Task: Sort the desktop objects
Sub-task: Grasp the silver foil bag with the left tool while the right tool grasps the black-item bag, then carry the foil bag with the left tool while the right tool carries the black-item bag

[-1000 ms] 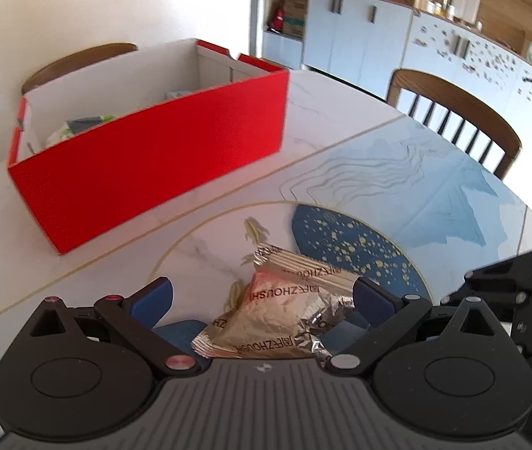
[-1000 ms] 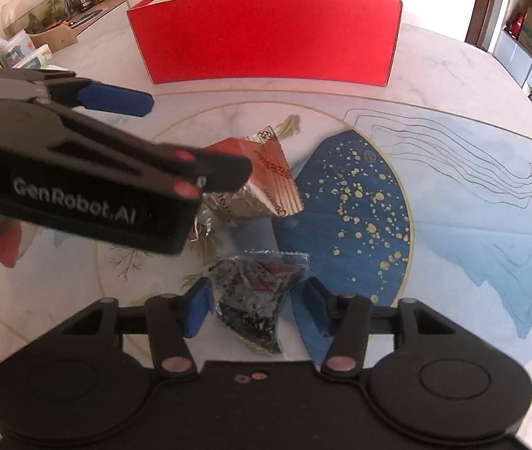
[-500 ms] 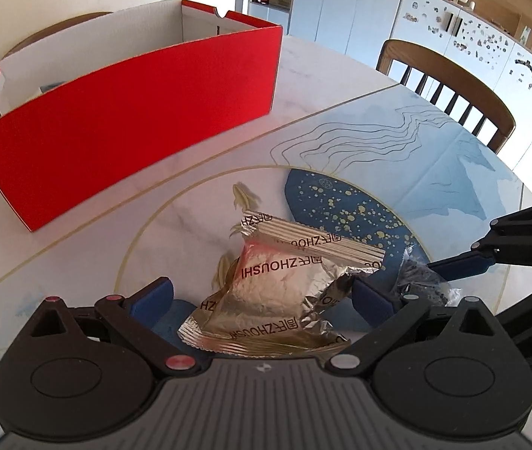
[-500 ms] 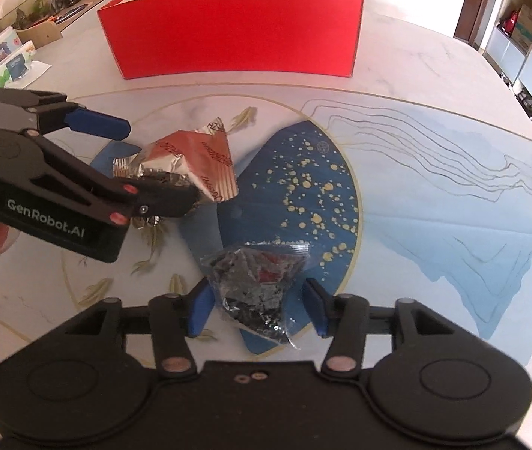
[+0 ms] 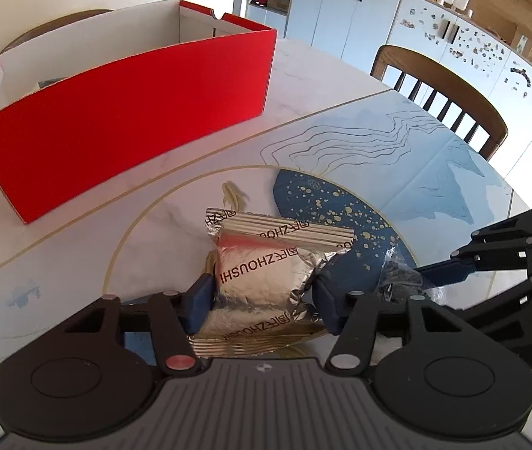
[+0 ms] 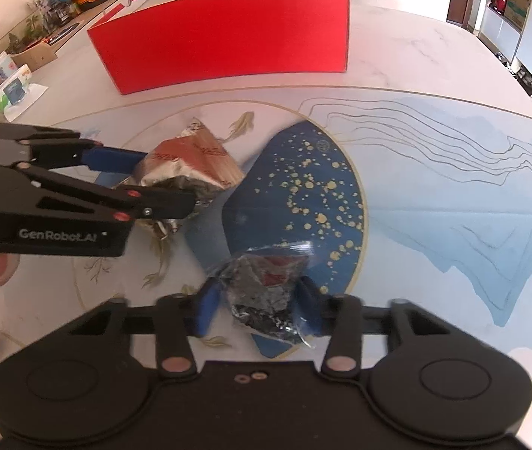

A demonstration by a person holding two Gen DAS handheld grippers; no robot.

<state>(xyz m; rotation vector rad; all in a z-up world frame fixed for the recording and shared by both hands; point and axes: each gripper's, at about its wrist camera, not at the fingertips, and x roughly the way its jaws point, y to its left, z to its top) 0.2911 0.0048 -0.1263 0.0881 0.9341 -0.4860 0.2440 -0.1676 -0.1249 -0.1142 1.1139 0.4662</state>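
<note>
We hold the foil packet [image 5: 262, 281] pinched in the left gripper [image 5: 262, 300] and the dark packet [image 6: 266, 292] in the right gripper [image 6: 256, 307], seemingly lifted just off the table [image 6: 435, 75]. Next, keep both grips firm and clear the red box [image 5: 123, 112] wall before releasing.

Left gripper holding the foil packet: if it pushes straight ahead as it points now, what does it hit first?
Probably the red box: beyond the foil packet held in the left gripper there is only bare table, then the box's front wall. Depth is uncertain.
</note>
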